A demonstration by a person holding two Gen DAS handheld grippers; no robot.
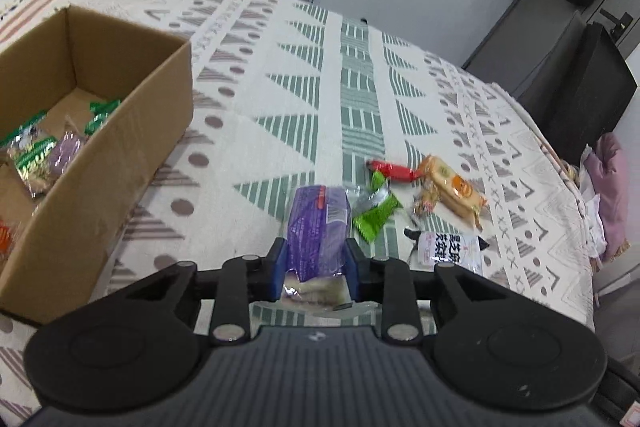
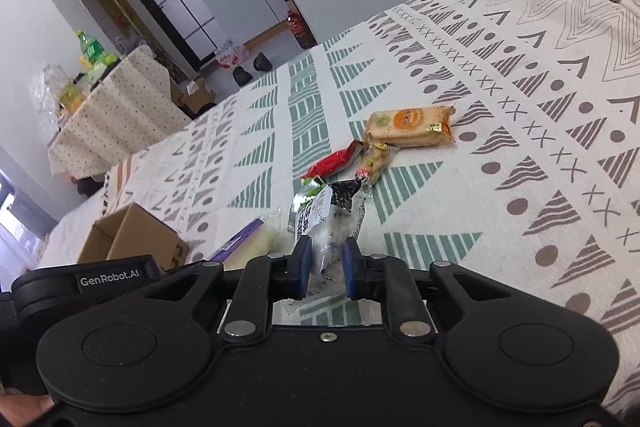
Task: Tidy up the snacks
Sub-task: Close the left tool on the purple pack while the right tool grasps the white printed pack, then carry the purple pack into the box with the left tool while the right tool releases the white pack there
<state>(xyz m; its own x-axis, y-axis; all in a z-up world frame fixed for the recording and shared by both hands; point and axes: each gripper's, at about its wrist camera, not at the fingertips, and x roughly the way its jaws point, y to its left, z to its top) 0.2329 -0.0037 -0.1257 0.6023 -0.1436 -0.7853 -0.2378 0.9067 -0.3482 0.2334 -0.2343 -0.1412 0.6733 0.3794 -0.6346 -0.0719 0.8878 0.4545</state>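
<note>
Left gripper (image 1: 316,269): blue-padded fingers (image 1: 277,269) closed on the purple snack packet (image 1: 318,227), held level and pointing forward. Right gripper (image 2: 325,267): fingers (image 2: 301,269) clamped on the white-and-black snack packet (image 2: 332,223), tilted; its left neighbour sits just beside it.

1. Cardboard box (image 1: 120,115): cut off by the left edge of the left wrist view; snacks inside are partly hidden behind its near wall.
2. Purple packet (image 1: 318,227): lower end hidden between the fingers (image 1: 276,267).
3. White packet (image 2: 328,223): print too blurred to read; sides covered by the fingers (image 2: 301,263).
</note>
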